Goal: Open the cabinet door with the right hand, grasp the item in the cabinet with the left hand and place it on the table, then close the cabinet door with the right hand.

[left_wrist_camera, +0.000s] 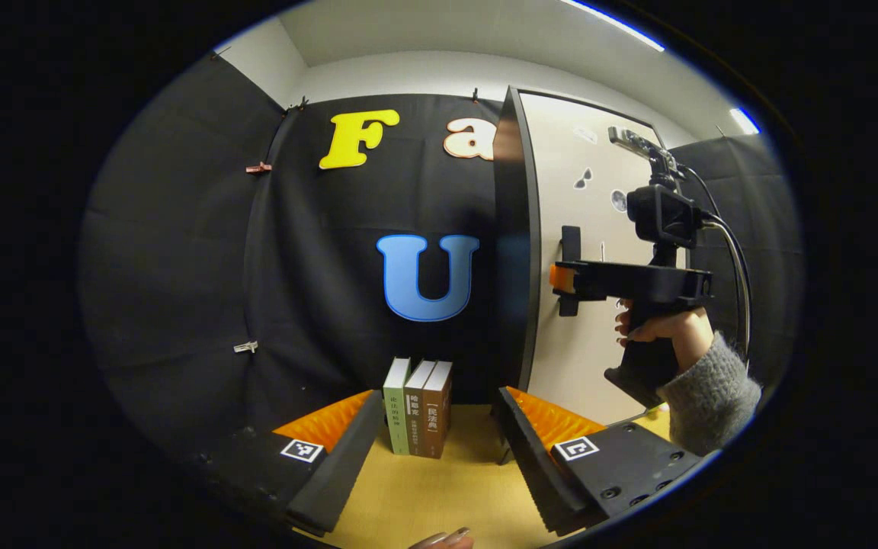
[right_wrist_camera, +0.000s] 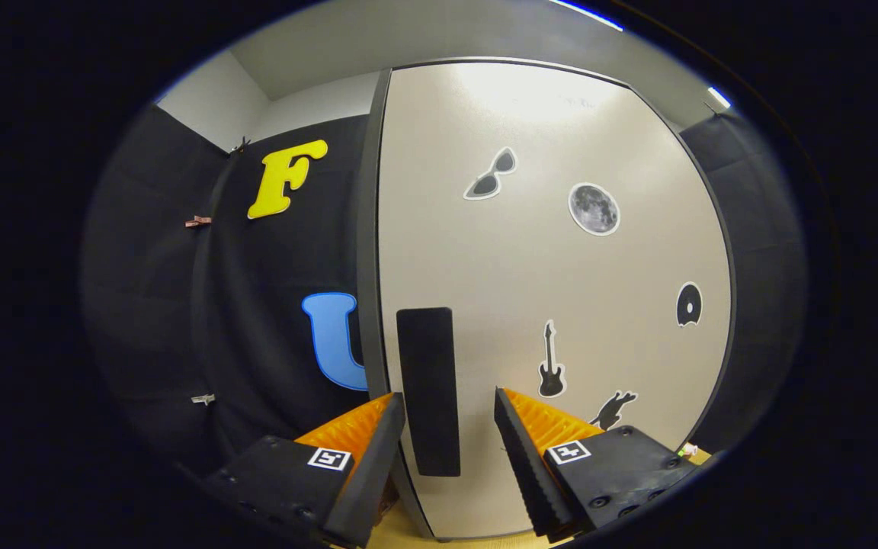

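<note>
1. Left of the cabinet, three upright hardbound books (left_wrist_camera: 418, 408) stand on the yellow wooden desk (left_wrist_camera: 439, 496); the left tongs (left_wrist_camera: 439, 435), spread and empty, frame them. They probably handle stiff and fairly heavy; grip across the spines.
2. Rightward, the pale flat cabinet door (right_wrist_camera: 553, 290) carries a black vertical bar handle (right_wrist_camera: 428, 389); the right tongs (right_wrist_camera: 447, 438), spread, straddle it, contact unclear.

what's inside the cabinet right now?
Cannot tell: the cabinet door is shut and hides the interior. Visible are stickers and the dark handle between the open fingers of the right hand-held gripper. Three books stand outside, on the table.
</note>
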The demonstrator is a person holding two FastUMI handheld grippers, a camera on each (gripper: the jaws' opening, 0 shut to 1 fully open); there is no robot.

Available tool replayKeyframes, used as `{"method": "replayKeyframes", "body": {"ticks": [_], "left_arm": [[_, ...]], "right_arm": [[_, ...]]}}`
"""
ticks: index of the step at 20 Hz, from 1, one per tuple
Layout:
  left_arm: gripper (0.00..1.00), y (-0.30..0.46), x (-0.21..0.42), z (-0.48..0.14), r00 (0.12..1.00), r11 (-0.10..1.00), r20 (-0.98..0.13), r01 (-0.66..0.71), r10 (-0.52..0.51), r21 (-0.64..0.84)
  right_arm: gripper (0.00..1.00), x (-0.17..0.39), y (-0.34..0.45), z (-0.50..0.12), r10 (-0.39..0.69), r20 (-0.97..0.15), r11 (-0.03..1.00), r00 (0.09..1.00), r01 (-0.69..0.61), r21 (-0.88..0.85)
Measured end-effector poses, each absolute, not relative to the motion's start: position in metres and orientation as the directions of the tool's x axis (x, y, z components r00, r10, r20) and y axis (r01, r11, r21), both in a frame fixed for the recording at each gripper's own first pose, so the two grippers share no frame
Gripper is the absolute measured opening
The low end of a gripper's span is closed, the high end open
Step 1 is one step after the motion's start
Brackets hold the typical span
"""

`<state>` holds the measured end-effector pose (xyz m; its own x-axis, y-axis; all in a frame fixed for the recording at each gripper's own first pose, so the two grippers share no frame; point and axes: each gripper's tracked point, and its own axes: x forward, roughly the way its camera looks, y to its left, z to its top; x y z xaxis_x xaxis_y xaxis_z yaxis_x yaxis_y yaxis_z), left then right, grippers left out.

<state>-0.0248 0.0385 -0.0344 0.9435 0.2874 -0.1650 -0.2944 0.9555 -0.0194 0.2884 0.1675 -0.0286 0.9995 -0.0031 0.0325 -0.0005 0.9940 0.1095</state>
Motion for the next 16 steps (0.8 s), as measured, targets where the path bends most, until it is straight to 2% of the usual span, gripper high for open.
{"method": "replayKeyframes", "body": {"ticks": [2, 3, 4, 6, 7, 8, 9, 11, 16], "left_arm": [[0.94, 0.043, -0.025, -0.035, 0.941, 0.953, -0.165, -0.304, 0.296, -0.022], [0.94, 0.043, -0.025, -0.035, 0.94, 0.951, -0.166, -0.307, 0.299, -0.024], [0.94, 0.043, -0.028, -0.035, 0.939, 0.951, -0.168, -0.309, 0.301, -0.025], [0.94, 0.044, -0.03, -0.032, 0.936, 0.949, -0.171, -0.316, 0.307, -0.022], [0.94, 0.044, -0.031, -0.03, 0.935, 0.947, -0.168, -0.32, 0.313, -0.018], [0.94, 0.044, -0.035, -0.026, 0.934, 0.946, -0.161, -0.324, 0.318, -0.012], [0.95, 0.044, -0.037, -0.022, 0.935, 0.945, -0.153, -0.326, 0.321, -0.009], [0.94, 0.042, -0.045, -0.016, 0.936, 0.945, -0.139, -0.327, 0.323, -0.009], [0.94, 0.039, -0.062, 0.001, 0.942, 0.947, -0.109, -0.32, 0.318, -0.004]], "right_arm": [[0.72, 0.294, 0.169, -0.027, -0.013, 0.033, 0.993, 0.999, 0.009, 0.115], [0.62, 0.294, 0.168, -0.024, -0.025, 0.041, 0.994, 0.999, 0.02, 0.111], [0.58, 0.297, 0.172, -0.023, -0.015, 0.053, 0.995, 0.999, 0.009, 0.102], [0.29, 0.295, 0.176, -0.022, -0.04, 0.064, 0.998, 0.997, 0.037, 0.051], [0.34, 0.294, 0.176, -0.024, -0.047, 0.063, 0.999, 0.997, 0.045, 0.028], [0.27, 0.294, 0.177, -0.023, -0.046, 0.063, 0.999, 0.997, 0.045, 0.026], [0.27, 0.294, 0.176, -0.026, -0.037, 0.047, 0.998, 0.998, 0.035, 0.042], [0.14, 0.291, 0.175, -0.026, -0.016, 0.019, 0.999, 1.0, 0.015, 0.038], [0.14, 0.272, 0.176, -0.023, 0.03, 0.002, 0.999, 1.0, -0.03, 0.021]]}}
